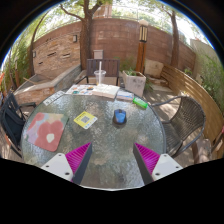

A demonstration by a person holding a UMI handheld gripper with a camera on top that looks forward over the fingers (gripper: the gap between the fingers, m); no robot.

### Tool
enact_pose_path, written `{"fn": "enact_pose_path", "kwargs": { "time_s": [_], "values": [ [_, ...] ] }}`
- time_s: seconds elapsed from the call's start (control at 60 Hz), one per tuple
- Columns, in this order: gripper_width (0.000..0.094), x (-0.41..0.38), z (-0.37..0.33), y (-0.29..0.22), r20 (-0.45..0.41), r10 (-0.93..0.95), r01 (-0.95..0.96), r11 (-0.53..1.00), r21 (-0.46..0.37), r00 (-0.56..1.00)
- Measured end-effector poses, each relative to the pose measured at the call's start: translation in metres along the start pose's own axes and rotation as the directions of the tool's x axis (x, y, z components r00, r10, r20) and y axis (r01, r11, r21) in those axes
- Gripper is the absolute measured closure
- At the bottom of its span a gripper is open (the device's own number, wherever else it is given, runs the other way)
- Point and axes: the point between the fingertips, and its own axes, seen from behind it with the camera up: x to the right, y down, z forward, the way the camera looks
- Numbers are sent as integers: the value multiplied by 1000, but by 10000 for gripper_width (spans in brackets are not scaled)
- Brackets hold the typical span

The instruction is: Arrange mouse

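Observation:
A dark computer mouse (120, 117) lies near the middle of a round glass table (105, 145), beyond my fingers and a little right of centre. A pink and red mat (45, 130) lies on the table to the left. My gripper (112, 160) is open and empty, with its two magenta pads (78, 157) spread wide above the near part of the table. Nothing stands between the fingers.
A yellow card (86, 120) lies left of the mouse. A green object (140, 103) and papers (95, 90) lie at the far side. Metal chairs (187, 117) flank the table. A brick wall (110, 45) and trees stand behind.

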Motion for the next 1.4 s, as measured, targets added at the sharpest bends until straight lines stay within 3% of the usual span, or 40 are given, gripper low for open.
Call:
{"fn": "enact_pose_path", "kwargs": {
  "time_s": [0.333, 0.433, 0.467, 0.517, 0.6, 0.75, 0.867, 0.95, 1.117, 1.233, 1.333, 1.4],
  "values": [
    [131, 36, 196, -66, -16, 70, -69, 997, 21, 997],
    [280, 37, 224, -65, -27, 80, -80, 997, -4, 996],
    [291, 37, 228, -67, -26, 86, -86, 996, 6, 996],
    [414, 37, 225, -65, -27, 86, -86, 996, 0, 996],
    [468, 37, 231, -67, -32, 70, -70, 997, 13, 997],
    [570, 39, 224, -67, -56, 61, -61, 998, 2, 997],
    [591, 46, 204, -76, -83, 67, -65, 998, 22, 994],
    [589, 58, 170, -104, -128, 83, -73, 994, 85, 988],
    [590, 38, 65, -195, -159, 147, -94, 949, 301, 976],
    [590, -43, 0, -242, -97, 139, -88, 908, 410, 986],
    [592, -147, -10, -227, 24, 103, -104, 915, 391, 994],
    [591, -208, 8, -199, 89, 74, -99, 942, 321, 993]
  ]
}}
